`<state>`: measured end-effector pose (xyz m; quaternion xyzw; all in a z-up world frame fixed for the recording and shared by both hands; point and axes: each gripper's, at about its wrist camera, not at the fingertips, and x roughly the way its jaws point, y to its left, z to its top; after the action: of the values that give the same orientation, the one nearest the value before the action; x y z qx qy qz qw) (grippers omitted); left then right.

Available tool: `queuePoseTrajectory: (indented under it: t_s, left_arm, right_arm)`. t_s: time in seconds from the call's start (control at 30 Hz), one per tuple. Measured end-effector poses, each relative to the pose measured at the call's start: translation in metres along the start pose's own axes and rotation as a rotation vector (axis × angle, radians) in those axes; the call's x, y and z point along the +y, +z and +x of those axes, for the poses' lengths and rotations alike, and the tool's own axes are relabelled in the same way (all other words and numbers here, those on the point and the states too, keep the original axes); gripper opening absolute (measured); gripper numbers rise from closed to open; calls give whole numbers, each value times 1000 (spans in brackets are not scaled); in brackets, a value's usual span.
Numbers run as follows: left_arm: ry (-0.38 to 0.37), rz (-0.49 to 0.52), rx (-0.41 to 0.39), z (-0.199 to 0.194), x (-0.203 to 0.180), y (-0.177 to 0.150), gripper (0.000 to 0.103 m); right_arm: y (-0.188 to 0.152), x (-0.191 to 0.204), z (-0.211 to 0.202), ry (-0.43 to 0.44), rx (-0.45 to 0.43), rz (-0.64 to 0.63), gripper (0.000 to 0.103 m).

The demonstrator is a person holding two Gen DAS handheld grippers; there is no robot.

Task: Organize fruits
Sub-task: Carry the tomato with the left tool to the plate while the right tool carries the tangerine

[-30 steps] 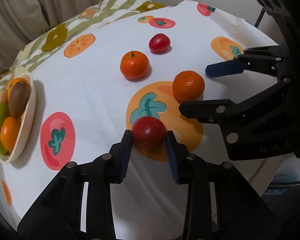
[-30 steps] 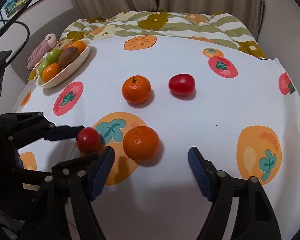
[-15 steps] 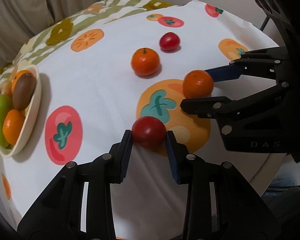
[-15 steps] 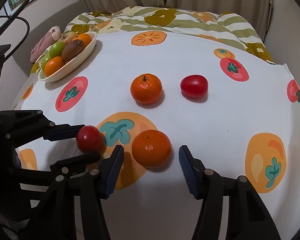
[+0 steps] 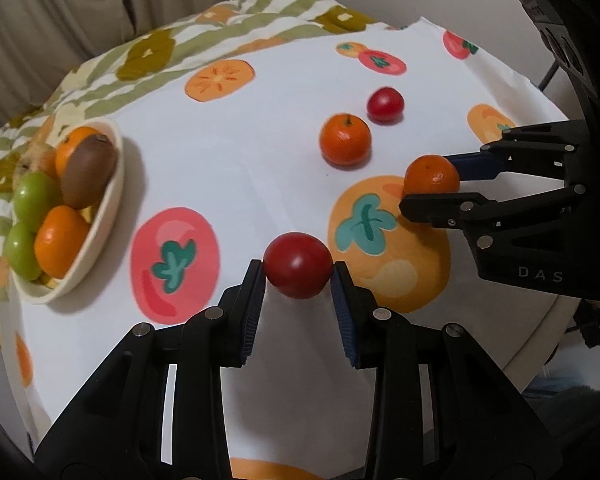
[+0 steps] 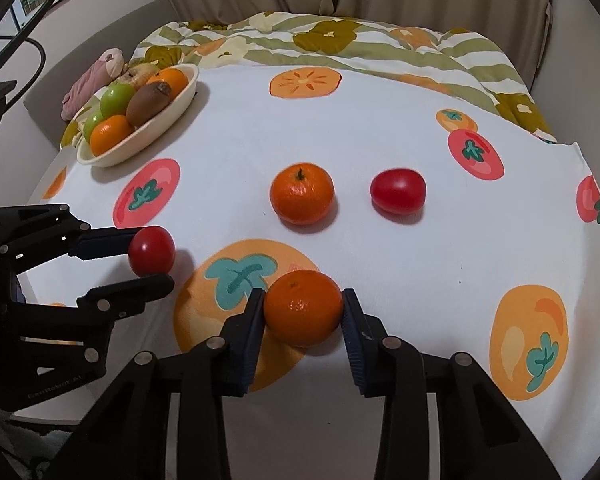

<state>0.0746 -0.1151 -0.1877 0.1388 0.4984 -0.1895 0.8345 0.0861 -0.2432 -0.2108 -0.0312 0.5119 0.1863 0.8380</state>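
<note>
1. The surface [image 6: 380, 128] was seen draped in a white cloth [image 6: 236, 152] printed with fruit motifs; a large orange persimmon print [image 6: 236, 280] on it is taken as the landmark.
2. A cream bowl [image 6: 172, 114] was set well away from the print, at the far left of the surface, and was filled with oranges, green apples and a kiwi.
3. The left gripper [image 5: 298, 272] was held just left of the print, its jaws clamped on a red tomato [image 5: 298, 264]; in the right wrist view the tomato appeared raised slightly off the cloth.
4. The right gripper [image 6: 303, 308] was positioned over the near right edge of the print, its jaws closed tight on an orange [image 6: 303, 308] that was resting on the print.
5. A second orange [image 6: 302, 194], stem upward, was seen lying loose just beyond the far edge of the print.
6. A second red tomato [image 6: 398, 192] was seen lying beyond the print and to its right, just beside that second orange but apart from it.
</note>
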Motion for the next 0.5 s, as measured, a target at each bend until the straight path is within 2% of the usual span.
queuePoseTrajectory:
  t_s: [0.5]
  left_arm:
    - [68, -61, -69, -53, 53, 18, 38]
  right_arm:
    - [50, 30, -33, 18, -74, -13, 34]
